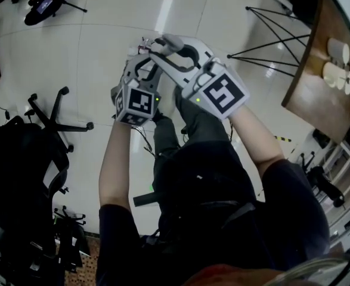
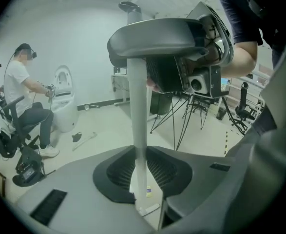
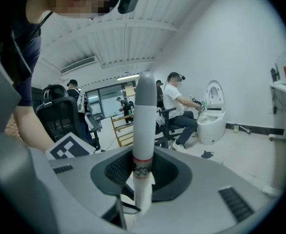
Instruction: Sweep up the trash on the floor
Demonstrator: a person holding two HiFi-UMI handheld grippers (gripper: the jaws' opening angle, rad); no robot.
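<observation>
My left gripper [image 2: 143,167] is shut on a white pole [image 2: 139,111] that ends in a wide grey grip [image 2: 164,37]. My right gripper [image 3: 142,172] is shut on another white pole [image 3: 143,130] with a red band and a rounded grey cap. In the head view the left gripper [image 1: 143,57] and the right gripper [image 1: 167,42] are held close together in front of my chest, and the lower ends of both poles are hidden. A dark scrap [image 2: 77,137] and a pale strip [image 2: 85,141] lie on the floor near a white toilet [image 2: 65,104]. The right gripper view also shows the scrap [image 3: 207,154].
A person sits on a chair [image 2: 28,106] at the toilet [image 3: 213,113]. Black office chairs [image 1: 25,159] stand at my left. A wooden table [image 1: 312,91] on thin black wire legs [image 1: 270,40] stands at my right. More people and chairs are at the far end of the room [image 3: 74,106].
</observation>
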